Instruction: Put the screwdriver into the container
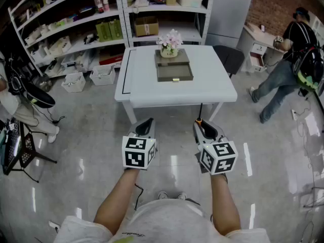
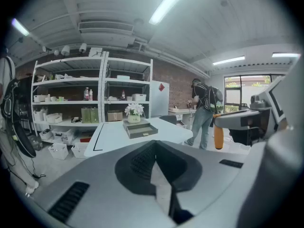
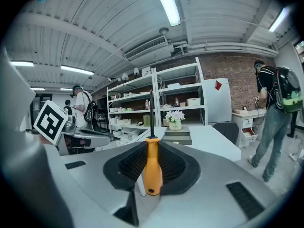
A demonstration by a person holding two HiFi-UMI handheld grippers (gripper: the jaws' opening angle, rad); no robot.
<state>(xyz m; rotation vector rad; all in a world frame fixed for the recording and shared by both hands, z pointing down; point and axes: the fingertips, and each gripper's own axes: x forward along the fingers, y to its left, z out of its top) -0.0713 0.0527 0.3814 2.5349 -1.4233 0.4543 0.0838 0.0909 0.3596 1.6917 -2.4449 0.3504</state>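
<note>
Workshop room: glossy grey floor, metal shelving point(image 1: 66, 29) behind white table point(image 1: 147, 85), brick wall off to the far right. Second person point(image 1: 286, 70) standing well right of table, at a desk, back turned.

On table, centre to far side: grey drawer-box container point(image 1: 174, 71), drawer end facing the near edge and apparently pulled open. Pot of pale flowers point(image 1: 169, 43) sitting on its rear part.

Both grippers held over floor, side by side, just short of table's near edge.

Right gripper point(image 1: 205, 128): pads clenched on orange handle of screwdriver point(image 3: 152, 167). Handle upright between pads in right gripper view, dark shaft rising from it, tip uppermost. In head view, shaft seen running from the jaws toward table's near edge.

Left gripper point(image 1: 147, 124): pads pressed together, nothing between them in left gripper view.

Judgement: carry phase, not yet at table. Container ahead of the right gripper and slightly to its left, beyond the near half of table. Only the right gripper needed; left gripper idle. Long axis apparently crosswise to the jaws, so probably a wrist roll required to lay screwdriver flat along the drawer before release. Risk: shaft tip catching flowers or drawer wall on the way in.
</note>
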